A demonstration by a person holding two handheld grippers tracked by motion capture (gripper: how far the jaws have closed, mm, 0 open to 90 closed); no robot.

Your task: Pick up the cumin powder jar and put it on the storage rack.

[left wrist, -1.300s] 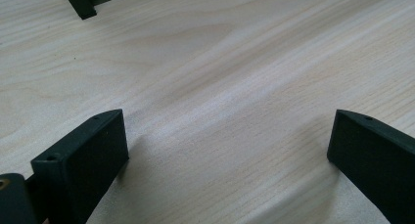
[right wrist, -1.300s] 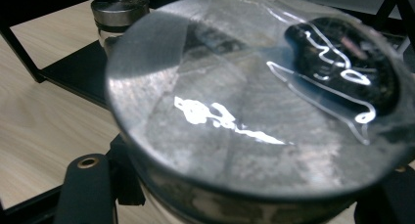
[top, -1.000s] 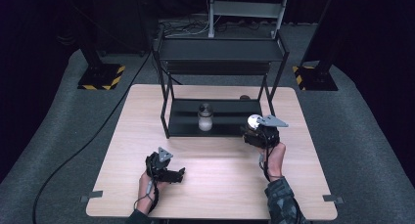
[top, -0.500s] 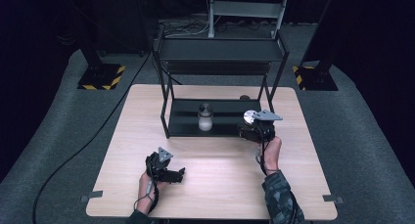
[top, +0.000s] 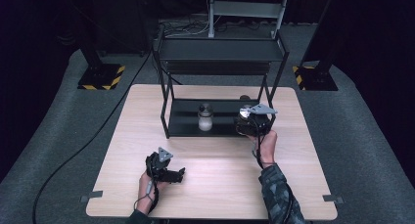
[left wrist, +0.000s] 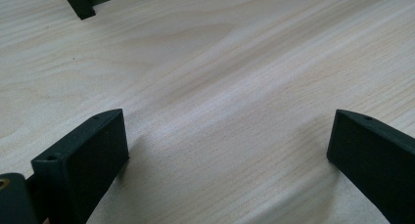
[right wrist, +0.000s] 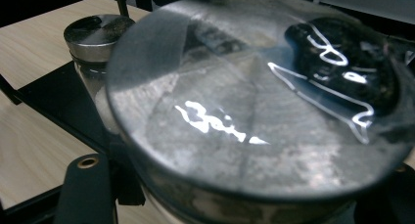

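My right gripper (top: 248,122) is shut on a glass jar with a scuffed metal lid (right wrist: 254,111), held at the right end of the black rack's lower shelf (top: 183,122). In the right gripper view (right wrist: 235,204) the lid sits close between the jaws. A second, similar jar (top: 205,117) stands upright on that shelf to the left, apart from the held one, and appears again as the jar (right wrist: 95,35) at top left. My left gripper (top: 177,175) rests open on the wooden table (top: 220,160) near its front edge, with bare wood between the jaws (left wrist: 227,145).
The black two-tier rack (top: 220,50) stands at the back middle of the table, its posts (top: 167,131) framing the lower shelf. Dark stands with yellow-black bases (top: 100,76) sit on the grey floor behind. A cable (top: 73,155) runs across the floor at left.
My right gripper has carried the jar leftward and away from the person, in over the lower shelf's right end. The left gripper has stayed put.
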